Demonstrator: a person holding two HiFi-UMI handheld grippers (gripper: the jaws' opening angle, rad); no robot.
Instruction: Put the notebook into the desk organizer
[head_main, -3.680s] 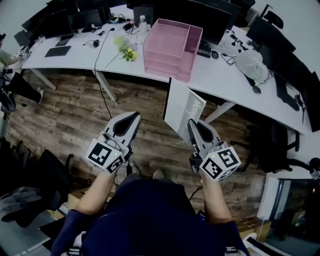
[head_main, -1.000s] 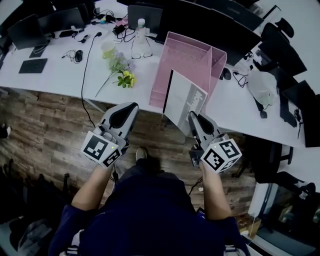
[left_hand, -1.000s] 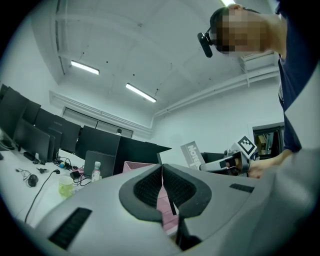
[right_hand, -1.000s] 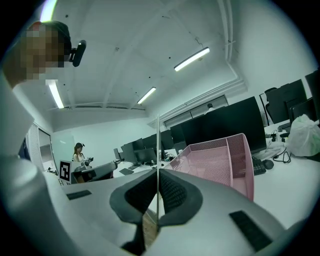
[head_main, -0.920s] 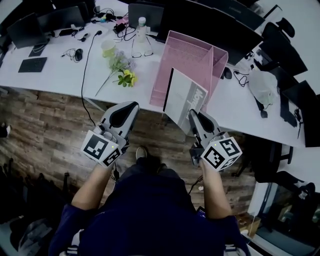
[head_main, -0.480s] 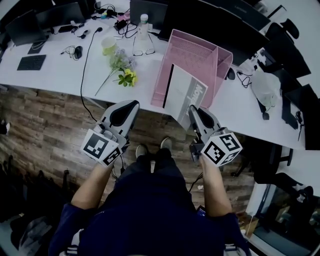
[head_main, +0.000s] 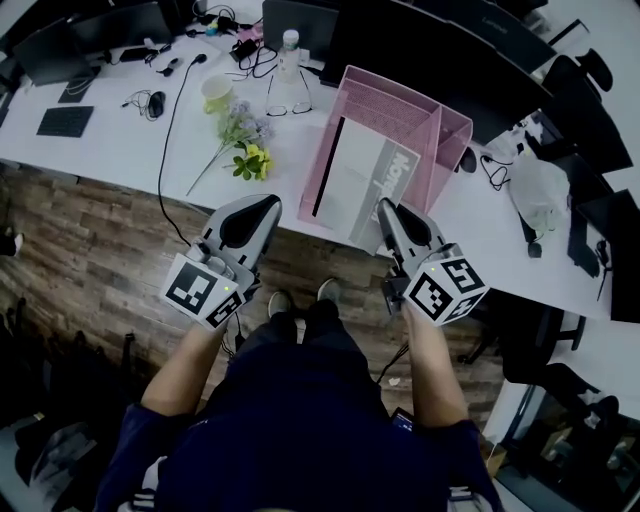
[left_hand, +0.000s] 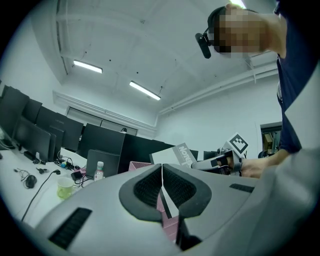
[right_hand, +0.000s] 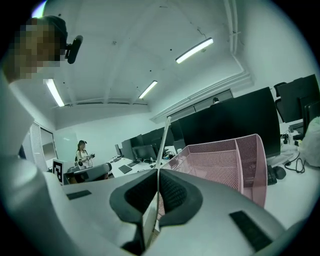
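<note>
My right gripper (head_main: 388, 208) is shut on the lower corner of a white-and-grey notebook (head_main: 365, 180) with a black spine. The notebook stands on edge, tilted, in front of the pink mesh desk organizer (head_main: 440, 120) and overlaps its front. In the right gripper view the notebook's thin edge (right_hand: 162, 145) runs up from between the pressed pads (right_hand: 170, 192), with the organizer (right_hand: 220, 160) just beyond. My left gripper (head_main: 262, 207) hangs over the desk's front edge, left of the notebook, shut with nothing in it. In the left gripper view its pads (left_hand: 147, 187) meet, and the notebook (left_hand: 177, 154) shows beyond.
The white desk (head_main: 120, 150) carries a bunch of flowers (head_main: 245, 140), a cup (head_main: 215, 92), a bottle (head_main: 290, 50), a mouse (head_main: 155, 102), a keyboard (head_main: 60, 120), cables and dark monitors (head_main: 400, 40). Wooden floor lies below. A person (right_hand: 82, 152) stands far off.
Both grippers have come forward to the desk. The notebook, still gripped, has moved from in front of the desk edge to overlap the organizer's front.
</note>
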